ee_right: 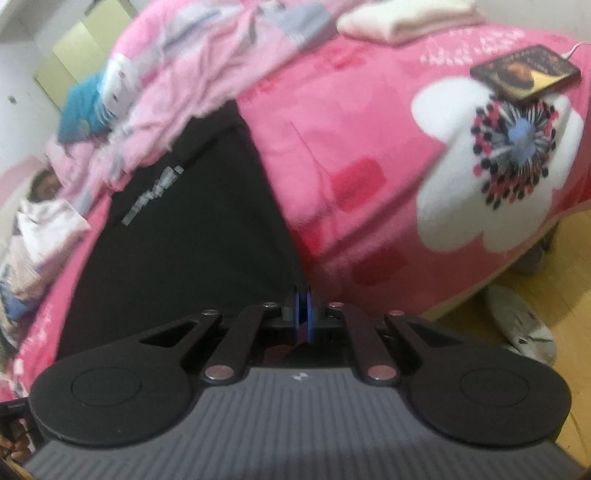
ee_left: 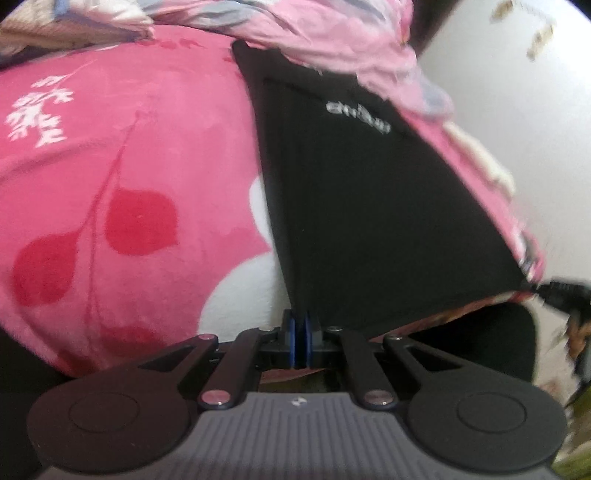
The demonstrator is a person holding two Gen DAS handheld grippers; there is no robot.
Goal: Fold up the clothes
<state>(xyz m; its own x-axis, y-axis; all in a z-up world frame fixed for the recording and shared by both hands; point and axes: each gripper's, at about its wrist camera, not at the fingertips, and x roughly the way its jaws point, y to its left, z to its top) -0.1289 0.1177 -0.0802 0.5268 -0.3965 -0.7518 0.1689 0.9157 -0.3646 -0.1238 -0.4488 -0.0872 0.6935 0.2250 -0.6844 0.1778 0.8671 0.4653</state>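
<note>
Black garment lies spread on the pink floral blanket, its near edge lifted off the bed by both grippers. Left gripper has its jaws pinched together on the garment's near corner; right gripper is likewise closed tight on the opposite near corner. Holding both corners keeps the hem taut and straight, probably so it can be carried over as one fold. The garment's far end runs under the crumpled pink sheet, so its full shape and kind are unclear. The white lettering on the garment is too blurred to read. Beyond the garment, a book and folded cream cloth sit on the blanket.
</note>
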